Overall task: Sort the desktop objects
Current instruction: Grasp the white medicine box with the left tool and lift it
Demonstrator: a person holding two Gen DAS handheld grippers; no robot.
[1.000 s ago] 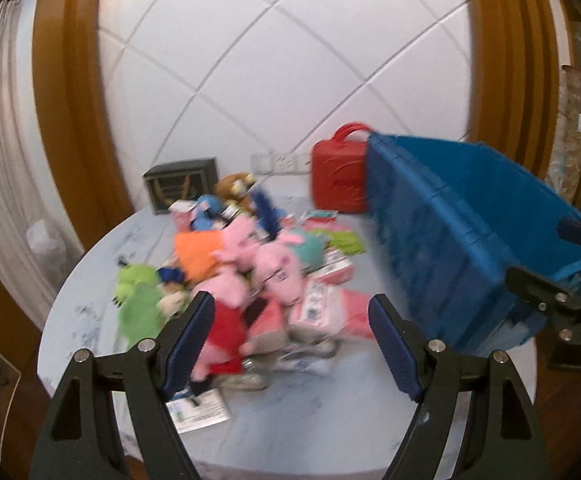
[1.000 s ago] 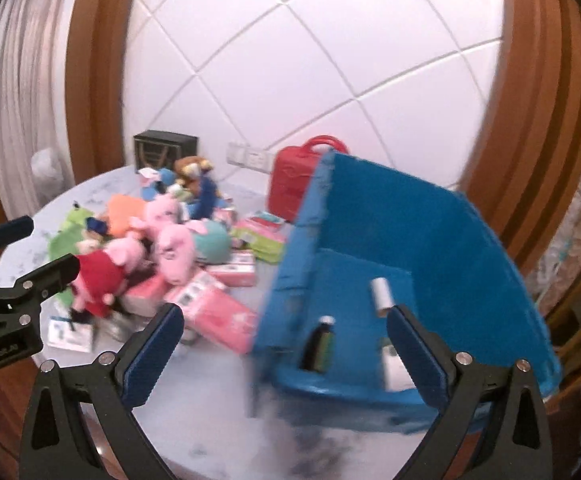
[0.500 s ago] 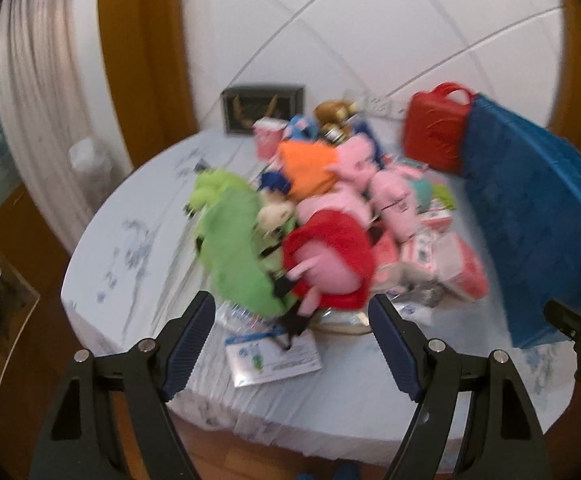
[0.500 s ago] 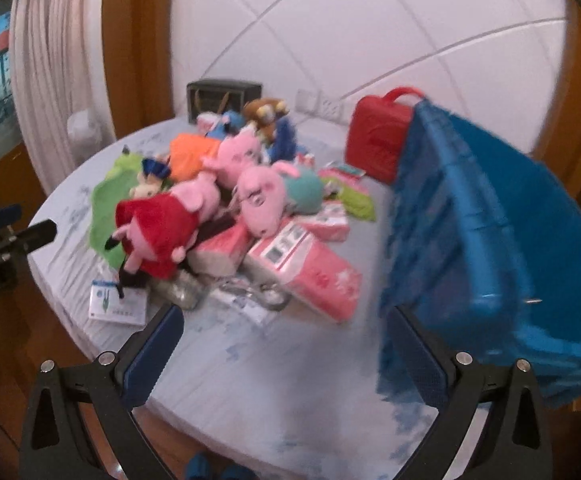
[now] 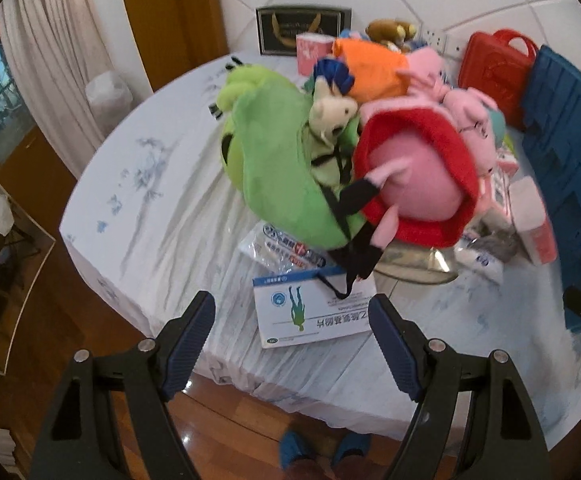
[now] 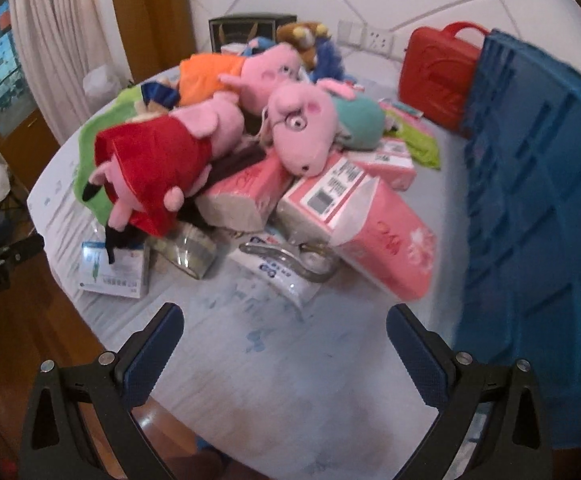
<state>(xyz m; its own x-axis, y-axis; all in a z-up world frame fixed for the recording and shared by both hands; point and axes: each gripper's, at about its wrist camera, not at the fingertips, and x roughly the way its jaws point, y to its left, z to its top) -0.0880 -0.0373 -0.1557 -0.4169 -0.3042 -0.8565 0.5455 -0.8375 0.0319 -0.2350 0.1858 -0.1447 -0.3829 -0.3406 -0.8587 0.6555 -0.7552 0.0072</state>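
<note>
A heap of plush toys lies on the round table: a pink pig in a red dress point(image 5: 418, 168) point(image 6: 150, 160), a green plush point(image 5: 274, 160), a pig in orange point(image 6: 218, 72) and a pig with glasses point(image 6: 302, 128). Pink tissue packs point(image 6: 370, 216) and a white medicine box point(image 5: 314, 316) point(image 6: 114, 268) lie at the heap's near side. A blue crate point(image 6: 538, 200) point(image 5: 570, 152) stands on the right. My left gripper point(image 5: 290, 308) hangs open above the medicine box near the table edge. My right gripper point(image 6: 284, 316) is open over bare cloth beside the crate.
A red carry case point(image 6: 434, 76) and a dark framed plaque point(image 5: 302, 30) stand at the back by the wall. A clear tape roll point(image 6: 186, 248) and a plastic packet point(image 6: 274, 272) lie in front of the tissue packs. Wooden floor and blue slippers point(image 5: 322, 448) show below the table edge.
Both grippers have come down and tilted toward the table, so the heap looms larger. The left view swung left, off the crate. Both stay open and empty.
</note>
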